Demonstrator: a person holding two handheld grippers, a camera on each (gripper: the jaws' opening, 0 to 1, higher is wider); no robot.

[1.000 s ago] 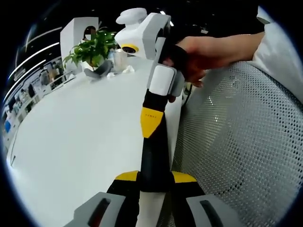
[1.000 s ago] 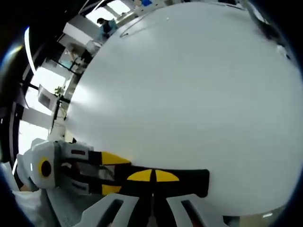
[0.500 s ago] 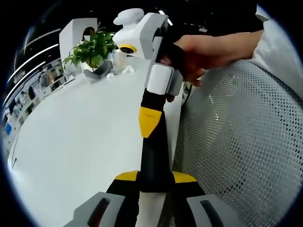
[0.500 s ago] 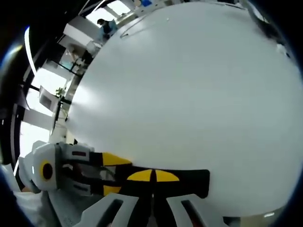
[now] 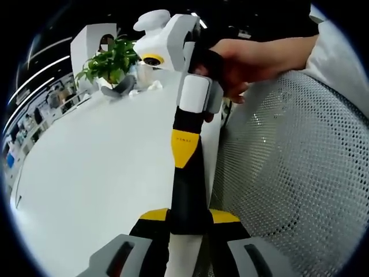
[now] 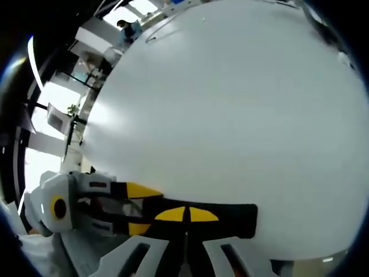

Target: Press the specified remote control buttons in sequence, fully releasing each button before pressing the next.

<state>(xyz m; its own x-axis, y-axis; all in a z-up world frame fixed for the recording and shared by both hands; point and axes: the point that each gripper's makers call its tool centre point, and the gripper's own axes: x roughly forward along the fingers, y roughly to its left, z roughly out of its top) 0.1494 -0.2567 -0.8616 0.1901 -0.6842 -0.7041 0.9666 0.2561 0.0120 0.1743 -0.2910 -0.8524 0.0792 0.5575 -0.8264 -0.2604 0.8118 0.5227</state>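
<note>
Pressing step underway: left gripper (image 5: pixel 188 216) has its jaws clamped on the black remote (image 5: pixel 187 193), right gripper (image 6: pixel 184 214), jaws together, tips touching remote's face. Next, by my read: lift fully clear of remote before nxt btn.

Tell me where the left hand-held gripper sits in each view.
Left gripper view: the left hand-held gripper rises from the bottom centre.
Right gripper view: it comes in at the lower left, pointing right.
Shared landmark: the white table.
</note>
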